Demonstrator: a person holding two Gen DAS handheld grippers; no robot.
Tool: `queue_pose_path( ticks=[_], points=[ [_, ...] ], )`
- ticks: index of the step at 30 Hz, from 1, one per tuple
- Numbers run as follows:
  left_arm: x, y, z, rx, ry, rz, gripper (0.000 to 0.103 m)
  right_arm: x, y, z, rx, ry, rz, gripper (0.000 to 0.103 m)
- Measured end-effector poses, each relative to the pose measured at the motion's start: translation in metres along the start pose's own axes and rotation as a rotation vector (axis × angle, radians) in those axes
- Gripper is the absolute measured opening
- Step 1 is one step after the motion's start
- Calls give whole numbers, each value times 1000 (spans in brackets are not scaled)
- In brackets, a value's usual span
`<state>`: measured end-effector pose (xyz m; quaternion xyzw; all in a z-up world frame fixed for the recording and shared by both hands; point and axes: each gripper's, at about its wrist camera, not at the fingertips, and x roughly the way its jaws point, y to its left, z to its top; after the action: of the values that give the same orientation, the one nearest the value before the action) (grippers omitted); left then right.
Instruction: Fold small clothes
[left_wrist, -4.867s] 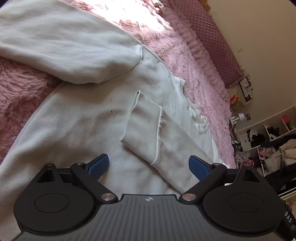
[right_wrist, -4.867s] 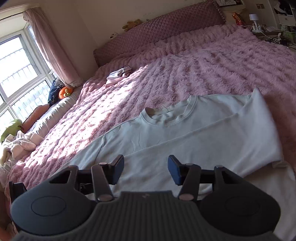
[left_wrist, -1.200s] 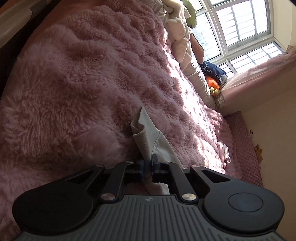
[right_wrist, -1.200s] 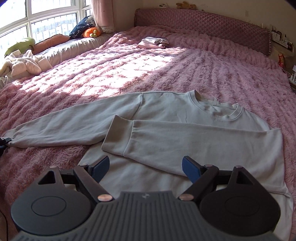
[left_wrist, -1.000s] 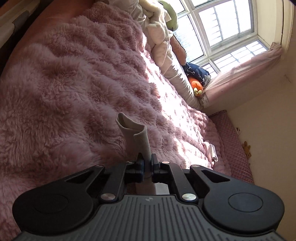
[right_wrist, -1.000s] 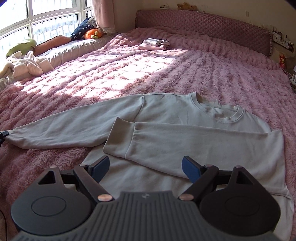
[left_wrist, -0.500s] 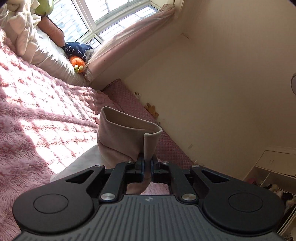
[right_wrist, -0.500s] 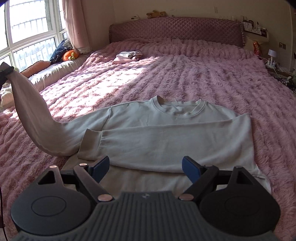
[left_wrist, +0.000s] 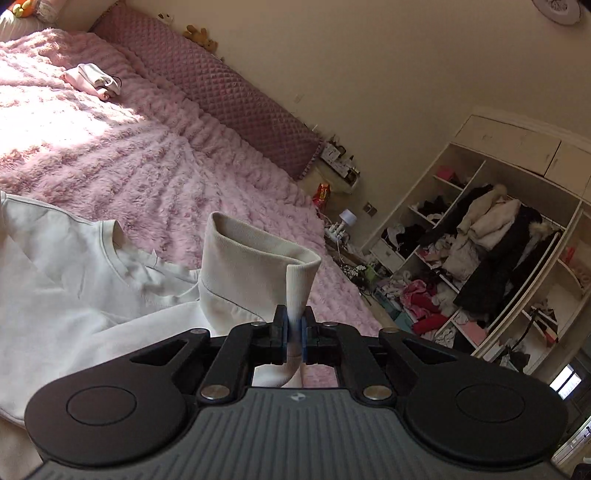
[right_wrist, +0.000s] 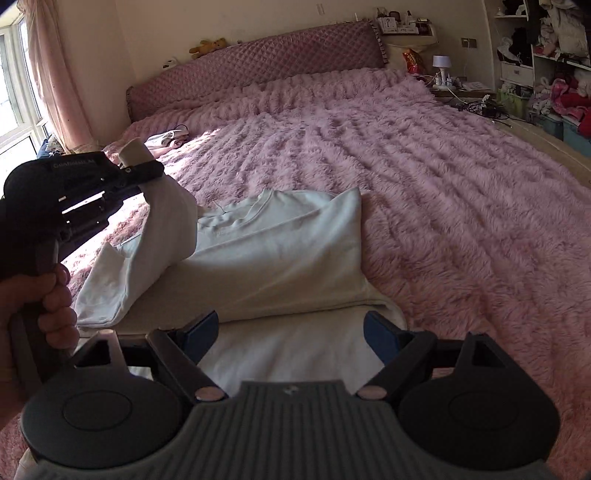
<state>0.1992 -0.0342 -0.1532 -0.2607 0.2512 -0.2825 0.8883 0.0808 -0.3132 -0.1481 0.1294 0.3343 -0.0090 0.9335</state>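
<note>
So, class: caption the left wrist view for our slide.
Left gripper pinches the pale sweatshirt's ribbed cuff above the fluffy pink bedspread.

The sweatshirt (right_wrist: 280, 251) is off-white, its ribbed cuff (left_wrist: 258, 266) creamier (sunlit), on a fluffy pink bedspread (right_wrist: 424, 177); the headboard (right_wrist: 258, 62) is mauve with diamond quilting, and the tongs (right_wrist: 290, 330) are black with blue pads (right_wrist: 380, 332)

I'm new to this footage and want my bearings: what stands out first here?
The left hand-held gripper, shut on the cuff of a pale sweatshirt, holds that sleeve up over the garment. The sweatshirt lies on a fluffy pink bedspread. The right hand-held gripper hangs open above its hem.
</note>
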Motion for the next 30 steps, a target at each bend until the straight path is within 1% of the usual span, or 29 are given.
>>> queue_pose_path(
  ticks=[2,4,5,7,8,9,11,13,14,15,17,18,20,21,23,25,27,28,30],
  points=[
    [25,-3,-25,47,103,24,6,0,-16,-5,26,9,-26,82],
    [48,-5,-43,112,189,60,7,2,-27,-7,51,21,-42,82],
    [59,-9,-53,155,245,71,8,3,-30,-8,58,27,-47,82],
    [66,-17,-63,191,305,77,15,4,-35,-9,66,31,-60,82],
    [66,-20,-63,191,319,62,19,5,-37,-8,65,28,-65,82],
    [61,-24,-61,193,317,38,20,6,-38,-7,64,23,-70,82],
    [39,-34,-52,218,279,-17,21,11,-39,-3,68,13,-78,82],
    [13,-38,-42,247,230,-35,30,19,-42,2,80,2,-72,82],
    [2,-38,-38,258,212,-34,36,25,-42,8,92,-3,-60,82],
    [-13,-32,-31,272,189,-20,39,31,-43,11,101,-6,-45,81],
    [-39,-14,-18,292,167,36,41,45,-41,22,129,-22,10,78],
    [-52,-3,-13,302,161,79,41,54,-40,27,138,-27,33,75],
    [-73,24,0,317,161,179,41,72,-37,36,151,-30,67,65],
    [-85,37,4,326,161,236,41,84,-35,40,158,-25,76,63],
    [-107,65,12,334,169,354,41,108,-34,46,186,3,86,52],
    [-123,87,16,341,173,436,41,128,-36,48,224,34,92,49],
    [-137,106,21,365,190,522,41,148,-37,48,268,62,87,49],
    [-140,114,21,377,202,552,41,153,-37,48,280,71,81,49],
    [-140,126,21,405,227,583,41,165,-35,47,291,83,73,49]
  ],
)
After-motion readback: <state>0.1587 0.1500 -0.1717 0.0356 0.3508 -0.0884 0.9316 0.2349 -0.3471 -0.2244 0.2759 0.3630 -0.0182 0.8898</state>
